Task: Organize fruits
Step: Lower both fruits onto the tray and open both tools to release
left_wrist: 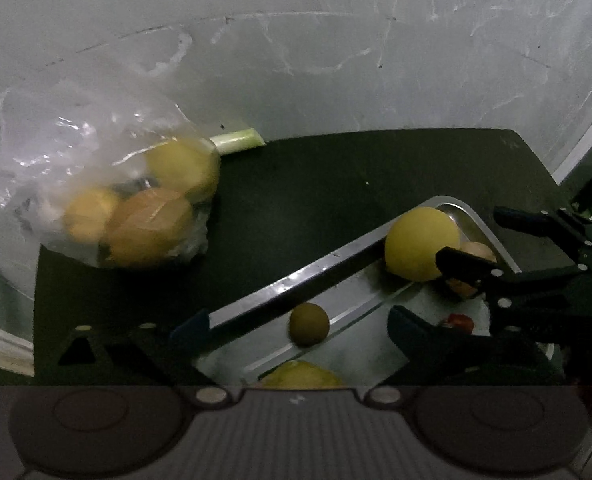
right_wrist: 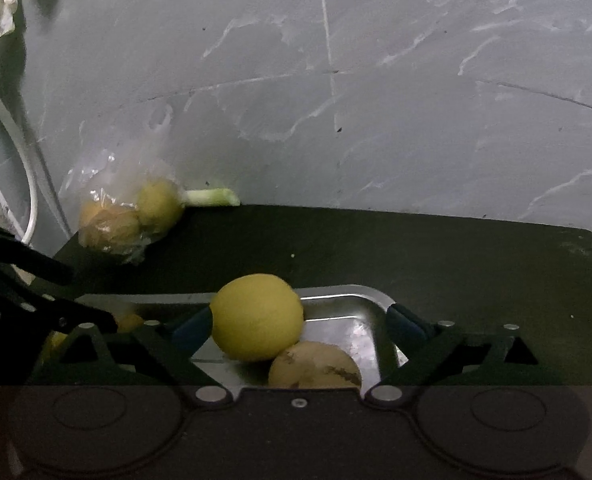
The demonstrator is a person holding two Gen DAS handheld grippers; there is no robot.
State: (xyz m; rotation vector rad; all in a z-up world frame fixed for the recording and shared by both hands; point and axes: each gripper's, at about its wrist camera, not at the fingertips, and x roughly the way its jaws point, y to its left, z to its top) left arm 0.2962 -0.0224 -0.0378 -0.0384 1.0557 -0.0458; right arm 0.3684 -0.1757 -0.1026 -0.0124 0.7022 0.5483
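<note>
Fruits [right_wrist: 256, 316] fill a steel tray [right_wrist: 348, 294] on a dark table [right_wrist: 456, 248] against a grey wall [right_wrist: 416, 80].

Both wrist views look closely down at 1 shared tray [left_wrist: 336, 258] [right_wrist: 348, 292].

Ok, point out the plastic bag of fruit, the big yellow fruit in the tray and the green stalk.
plastic bag of fruit [left_wrist: 96, 184], left wrist view, its clear front.
big yellow fruit [right_wrist: 256, 316], right wrist view, middle of its skin.
green stalk [right_wrist: 212, 197], right wrist view, mid-length.
</note>
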